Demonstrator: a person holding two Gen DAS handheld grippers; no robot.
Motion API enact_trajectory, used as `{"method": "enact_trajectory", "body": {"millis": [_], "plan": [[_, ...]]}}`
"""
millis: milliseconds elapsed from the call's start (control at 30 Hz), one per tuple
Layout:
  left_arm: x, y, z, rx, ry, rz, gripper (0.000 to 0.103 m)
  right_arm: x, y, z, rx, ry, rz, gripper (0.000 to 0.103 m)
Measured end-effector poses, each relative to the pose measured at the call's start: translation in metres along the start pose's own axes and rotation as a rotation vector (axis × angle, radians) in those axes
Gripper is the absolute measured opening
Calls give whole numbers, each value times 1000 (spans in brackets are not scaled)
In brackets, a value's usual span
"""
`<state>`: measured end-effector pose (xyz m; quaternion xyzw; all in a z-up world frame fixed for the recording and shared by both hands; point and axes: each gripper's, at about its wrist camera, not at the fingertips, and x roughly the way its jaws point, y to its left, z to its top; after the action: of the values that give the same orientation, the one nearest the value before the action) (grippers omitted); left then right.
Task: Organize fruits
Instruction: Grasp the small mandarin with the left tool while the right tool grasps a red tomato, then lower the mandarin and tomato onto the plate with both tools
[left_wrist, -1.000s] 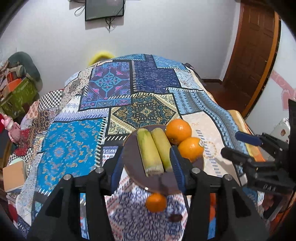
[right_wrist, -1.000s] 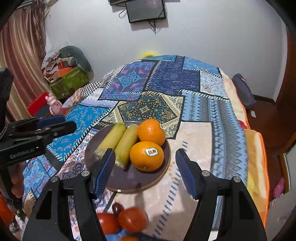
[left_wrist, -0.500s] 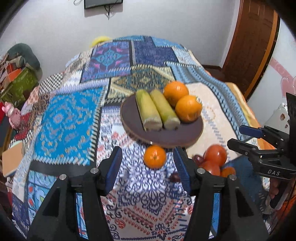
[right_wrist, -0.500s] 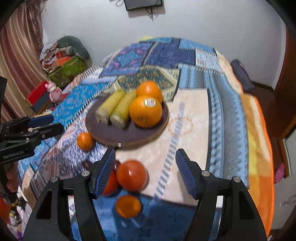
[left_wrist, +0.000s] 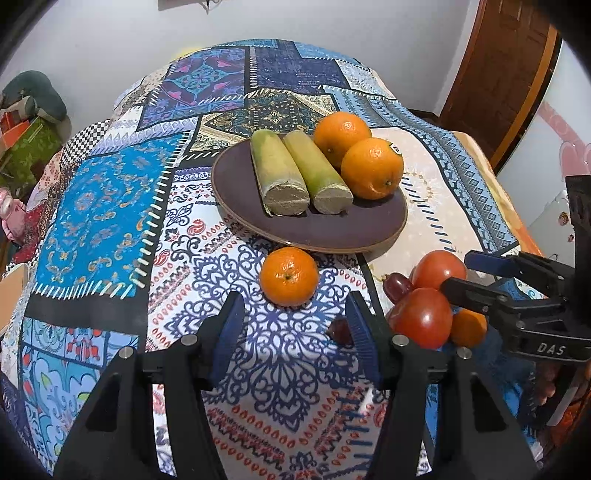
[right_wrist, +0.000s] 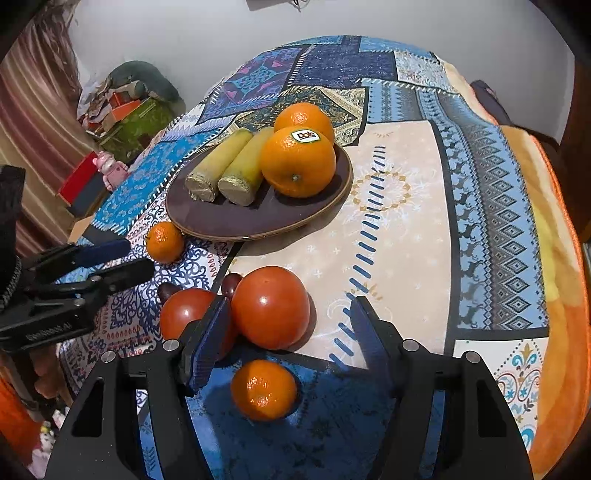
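Left wrist view: the left gripper (left_wrist: 293, 325) hangs with its jaws parted and nothing between the pads, tilted down at the patterned cloth (left_wrist: 110, 206). Its jaws have just been opening, with only bare cloth in the gap. Just beyond the fingertips lies a small mandarin (left_wrist: 289, 276), close under the near rim of the dark plate (left_wrist: 332, 232). A dark date (left_wrist: 338, 331) sits beside the right finger.

In the right wrist view the right gripper (right_wrist: 290, 325) also stands open and empty. A large tomato (right_wrist: 270, 307) lies just ahead of its gap, a second tomato (right_wrist: 184, 314) is partly behind the left finger, and another mandarin (right_wrist: 263, 394) rests below, near the cloth's front edge.

To do the pick well, I judge each gripper should come down centred over one round fruit, pads either side of its widest part, and close gently, since tomatoes bruise.

On the plate, two cut stalk pieces (left_wrist: 299, 173) lie side by side, long axes running from near rim to far rim, cut ends facing the grippers. Two oranges (left_wrist: 371, 168) sit touching at the plate's right side.
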<state>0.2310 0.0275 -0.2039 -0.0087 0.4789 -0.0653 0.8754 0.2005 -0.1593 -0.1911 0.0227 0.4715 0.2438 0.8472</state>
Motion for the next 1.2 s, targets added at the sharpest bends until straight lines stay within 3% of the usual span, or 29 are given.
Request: {"method": "enact_trajectory", "body": {"millis": [133, 300, 700, 1067, 1200], "plan": [[10, -1, 5, -3, 7, 6, 49, 2, -3, 2, 17, 7, 27, 63], [22, 3, 10, -29, 27, 7, 39, 5, 1, 5, 16, 11, 49, 55], [1, 4, 1, -21, -12, -13, 38, 9, 3, 7, 29, 20, 98, 42], [-21, 9, 4, -40, -57, -24, 38, -9, -7, 9, -4, -36, -37, 42], [-22, 9, 4, -41, -60, -26, 38, -4, -10, 7, -40, -13, -75, 43]]}}
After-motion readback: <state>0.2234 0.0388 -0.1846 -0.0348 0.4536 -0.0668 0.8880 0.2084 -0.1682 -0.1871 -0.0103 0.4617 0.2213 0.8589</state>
